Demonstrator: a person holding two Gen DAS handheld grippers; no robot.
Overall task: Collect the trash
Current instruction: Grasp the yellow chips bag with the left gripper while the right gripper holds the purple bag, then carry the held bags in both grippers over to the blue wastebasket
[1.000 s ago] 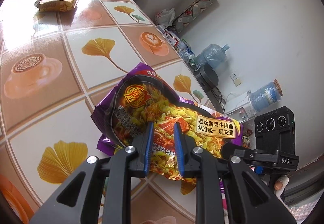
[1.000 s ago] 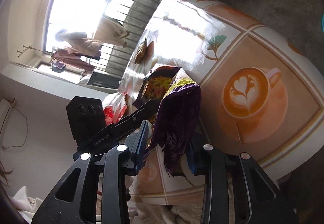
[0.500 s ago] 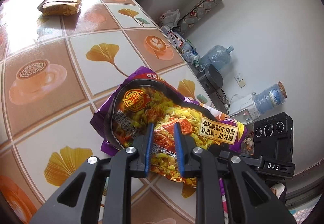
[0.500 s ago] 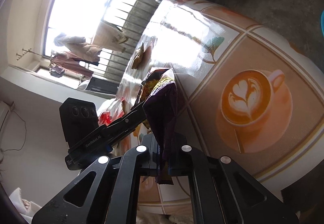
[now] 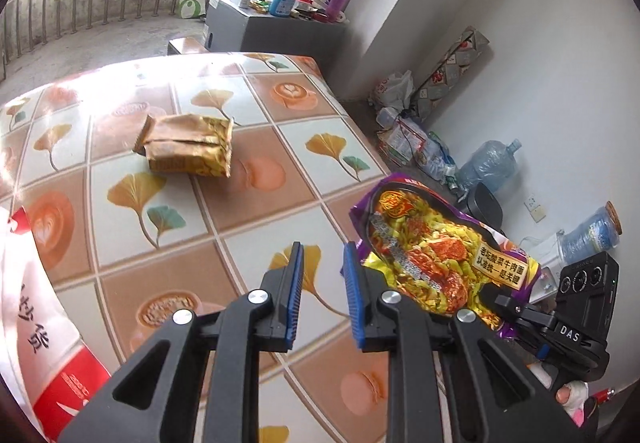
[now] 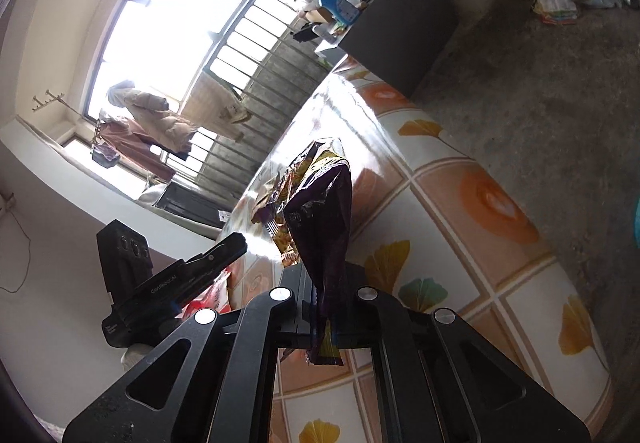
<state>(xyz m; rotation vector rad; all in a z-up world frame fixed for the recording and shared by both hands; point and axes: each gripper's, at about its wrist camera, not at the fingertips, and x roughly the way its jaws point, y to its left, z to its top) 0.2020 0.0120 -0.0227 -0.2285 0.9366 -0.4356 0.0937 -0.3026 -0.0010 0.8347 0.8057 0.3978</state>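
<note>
A purple and yellow noodle wrapper (image 5: 436,255) hangs off the table's right edge in the left wrist view. My right gripper (image 6: 326,307) is shut on the wrapper (image 6: 320,219) and holds it up above the table. My left gripper (image 5: 322,283) is open and empty, just left of the wrapper, over the patterned table (image 5: 248,203). A crumpled gold snack bag (image 5: 188,145) lies further back on the table. A red and white plastic bag (image 5: 36,307) lies at the left edge.
A grey cabinet (image 5: 272,27) with bottles and clutter stands beyond the table. Water jugs (image 5: 490,163), bags and boxes lie on the floor along the white wall at right. A railing and hanging clothes are at the back.
My left gripper let go of the noodle wrapper, opened and swung left. My right gripper closed on the wrapper and lifted it off the table to the right.
</note>
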